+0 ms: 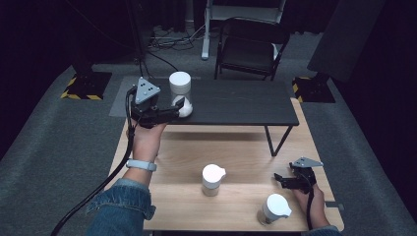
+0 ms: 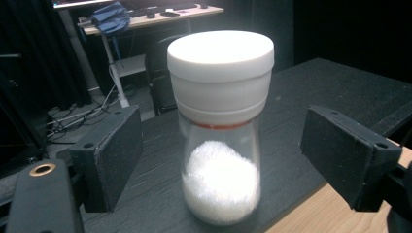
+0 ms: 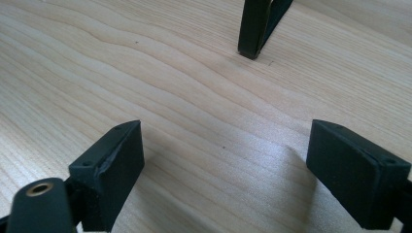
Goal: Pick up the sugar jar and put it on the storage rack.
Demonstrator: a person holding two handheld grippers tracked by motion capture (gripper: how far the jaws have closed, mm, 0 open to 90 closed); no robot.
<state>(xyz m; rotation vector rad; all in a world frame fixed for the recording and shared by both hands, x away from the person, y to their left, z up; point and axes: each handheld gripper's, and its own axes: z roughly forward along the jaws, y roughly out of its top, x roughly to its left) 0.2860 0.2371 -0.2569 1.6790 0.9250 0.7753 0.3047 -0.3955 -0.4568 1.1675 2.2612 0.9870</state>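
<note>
A clear jar with a white lid (image 1: 180,84) stands upright on the left end of a black raised shelf (image 1: 236,101); white granules fill its lower part. In the left gripper view the jar (image 2: 221,131) stands between the two jaws, with a gap on each side. My left gripper (image 1: 179,107) (image 2: 221,160) is open around the jar's lower half. My right gripper (image 1: 279,181) is open low over the wooden table (image 1: 196,147) at the right. In the right gripper view, the right gripper (image 3: 226,170) has only bare wood between its jaws.
Two more white-lidded jars stand on the wooden table, one at mid-front (image 1: 212,179) and one at the front right (image 1: 274,209) beside my right hand. A black shelf leg (image 3: 255,29) stands ahead of the right gripper. A dark chair (image 1: 251,49) is behind the shelf.
</note>
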